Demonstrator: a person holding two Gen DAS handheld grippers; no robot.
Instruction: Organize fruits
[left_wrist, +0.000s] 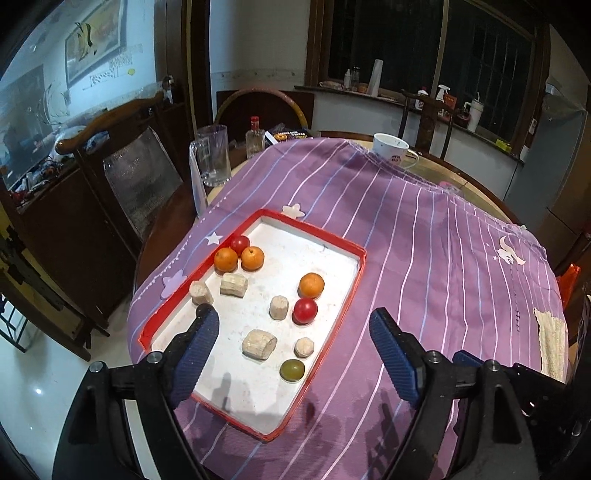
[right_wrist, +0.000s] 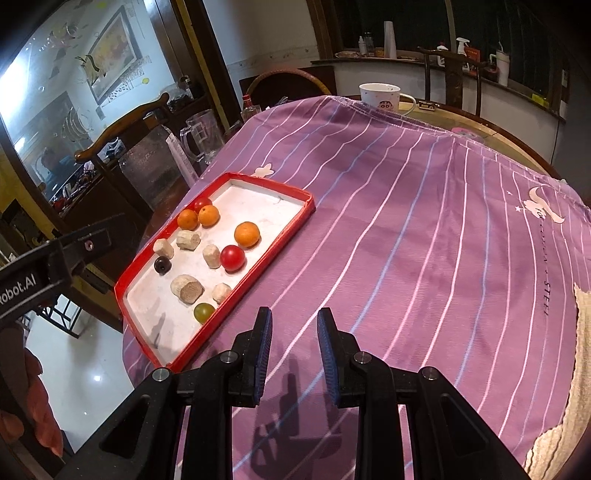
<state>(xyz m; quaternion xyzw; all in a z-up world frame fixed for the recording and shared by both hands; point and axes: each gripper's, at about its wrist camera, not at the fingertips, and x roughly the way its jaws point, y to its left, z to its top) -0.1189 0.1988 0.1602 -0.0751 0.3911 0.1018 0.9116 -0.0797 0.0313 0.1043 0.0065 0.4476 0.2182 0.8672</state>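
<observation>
While your red-rimmed tray (left_wrist: 354, 280) sits on the left part of the purple striped cloth (left_wrist: 424, 236), count what it holds: three oranges, two of them touching near the far left corner (left_wrist: 226, 259) and one apart (left_wrist: 311, 285); two red tomatoes (left_wrist: 305, 311); one green fruit (left_wrist: 292, 369) by the near right rim; one dark fruit (right_wrist: 162, 264) at the left rim; and five pale cut chunks (left_wrist: 259, 343). The tray's near end and far right part lie bare. Right of the tray the cloth is open out to the table edge. Your left gripper (left_wrist: 291, 325) hangs over the tray, jaws spread, nothing between them. Your right gripper (right_wrist: 294, 326) is over bare cloth, jaws nearly together and empty.
</observation>
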